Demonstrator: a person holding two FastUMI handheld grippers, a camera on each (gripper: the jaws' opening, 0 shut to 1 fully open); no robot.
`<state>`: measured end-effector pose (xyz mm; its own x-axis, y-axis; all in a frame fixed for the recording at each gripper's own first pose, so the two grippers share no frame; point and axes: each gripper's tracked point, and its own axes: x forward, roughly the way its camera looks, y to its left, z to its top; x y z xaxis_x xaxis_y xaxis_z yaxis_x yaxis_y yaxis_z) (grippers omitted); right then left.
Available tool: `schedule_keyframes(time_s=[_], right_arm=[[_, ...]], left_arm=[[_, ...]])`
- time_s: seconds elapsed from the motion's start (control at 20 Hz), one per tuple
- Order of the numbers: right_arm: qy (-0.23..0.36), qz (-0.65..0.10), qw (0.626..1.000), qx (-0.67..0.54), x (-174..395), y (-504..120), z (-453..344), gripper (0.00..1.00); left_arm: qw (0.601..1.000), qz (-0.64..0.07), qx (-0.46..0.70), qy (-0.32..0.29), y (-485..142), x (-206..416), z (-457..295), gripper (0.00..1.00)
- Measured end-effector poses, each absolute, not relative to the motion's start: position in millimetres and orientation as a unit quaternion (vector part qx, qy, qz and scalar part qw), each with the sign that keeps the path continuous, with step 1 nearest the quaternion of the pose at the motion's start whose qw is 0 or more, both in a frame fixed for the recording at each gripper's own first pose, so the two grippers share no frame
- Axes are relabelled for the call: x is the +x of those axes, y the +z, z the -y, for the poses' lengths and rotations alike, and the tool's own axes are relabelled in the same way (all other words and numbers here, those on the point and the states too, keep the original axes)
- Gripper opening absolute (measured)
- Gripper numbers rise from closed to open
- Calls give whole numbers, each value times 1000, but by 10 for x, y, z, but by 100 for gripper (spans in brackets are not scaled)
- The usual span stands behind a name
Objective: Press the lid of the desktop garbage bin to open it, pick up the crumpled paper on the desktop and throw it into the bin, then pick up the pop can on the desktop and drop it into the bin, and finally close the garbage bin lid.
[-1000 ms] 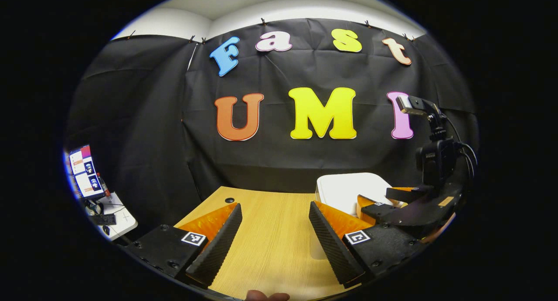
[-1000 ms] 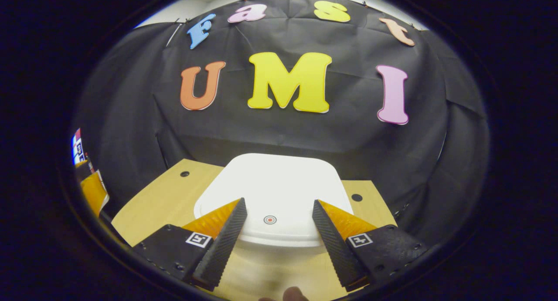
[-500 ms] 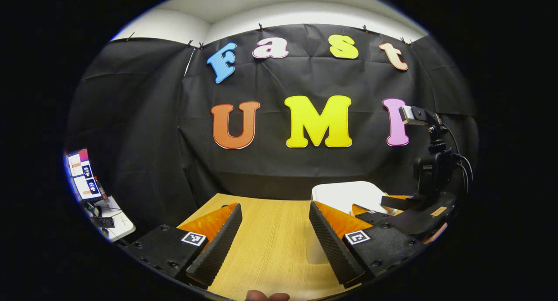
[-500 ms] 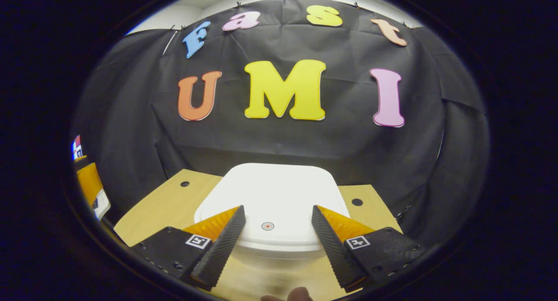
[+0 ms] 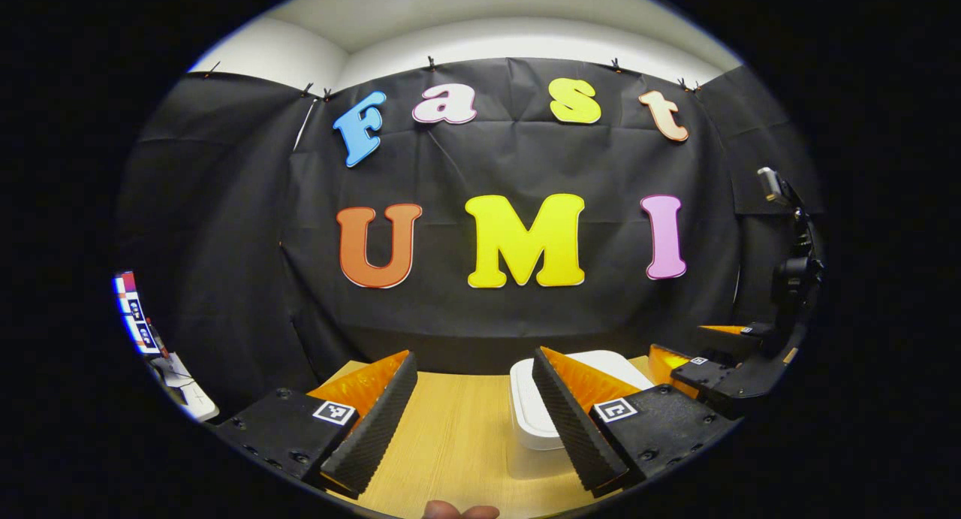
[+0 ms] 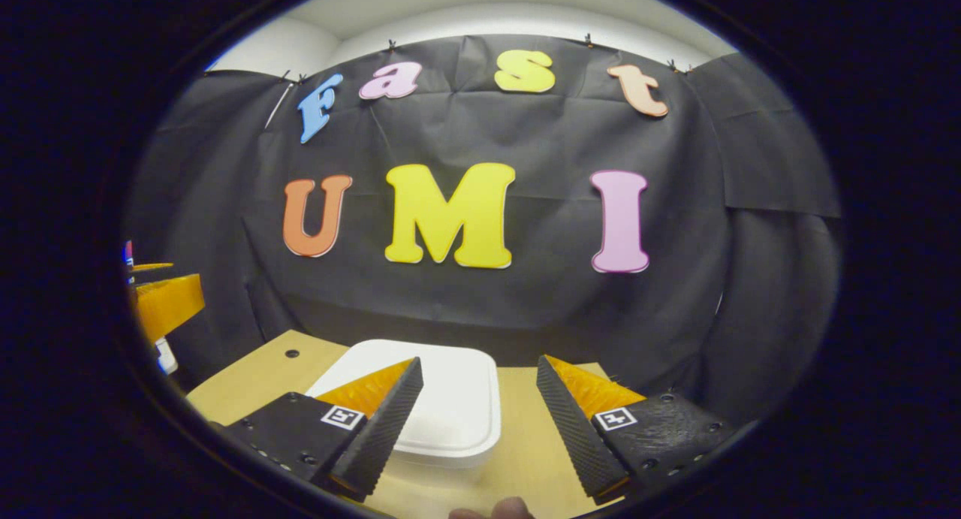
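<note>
On the wooden bench (image 6: 248, 387), toward its far edge in front of the black cloth wall, stands the white garbage bin (image 6: 450, 406); its lid (image 6: 432, 399) lies flat and shut on the body, a smooth white slab with rounded corners and a slightly raised rim; in the left gripper view the same bin (image 5: 529, 421) sits just behind that gripper's right finger, its lower wall paler and somewhat see-through beneath the solid lid.

No crumpled paper and no pop can lie on the stretch of bench in sight; whether they are inside the bin or simply lie elsewhere cannot be told from here. With the lid down and both grippers empty, I judge the task to be either at its very end, with the lid closed after both throws, or at its very start before the first press; the shut lid alone does not settle which.

The right gripper (image 6: 480, 414) hangs near the bin, above and a little to the right of it, its fingers apart with nothing between them, the left finger overlapping the lid in the picture without clear contact; the left gripper (image 5: 473, 410) hovers over bare bench, fingers likewise spread wide and empty; the right gripper also shows off at the side of the left gripper view (image 5: 713, 354), apart from the bin.
</note>
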<state>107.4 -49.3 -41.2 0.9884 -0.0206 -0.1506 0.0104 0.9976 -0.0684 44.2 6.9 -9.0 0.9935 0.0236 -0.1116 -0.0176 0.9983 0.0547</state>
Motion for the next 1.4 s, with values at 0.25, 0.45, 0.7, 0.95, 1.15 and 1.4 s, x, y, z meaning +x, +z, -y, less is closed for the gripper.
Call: schedule_keyframes(time_s=[0.25, 0.45, 0.7, 0.95, 1.15, 1.4], right_arm=[[-18, -28, 999, -27, 847, 28, 733, 95], [-25, -5, 999, -22, 715, 229, 810, 97], [-20, -5, 1000, 1, 558, 220, 729, 95], [-10, -9, 1000, -1, 481, 174, 686, 97], [3, -2, 1000, -9, 479, 192, 575, 95], [9, 0, 1000, -14, 523, 218, 548, 98]], left_arm=[[999, -25, 21, -3, 187, 542, 129, 99], [1000, -8, 22, -4, 320, 533, 214, 99], [1000, -10, 16, 5, 295, 484, 275, 99], [1000, -8, 25, 8, 250, 397, 308, 99], [1000, -13, 22, 9, 205, 386, 321, 99], [1000, -13, 20, 17, 196, 372, 271, 99]])
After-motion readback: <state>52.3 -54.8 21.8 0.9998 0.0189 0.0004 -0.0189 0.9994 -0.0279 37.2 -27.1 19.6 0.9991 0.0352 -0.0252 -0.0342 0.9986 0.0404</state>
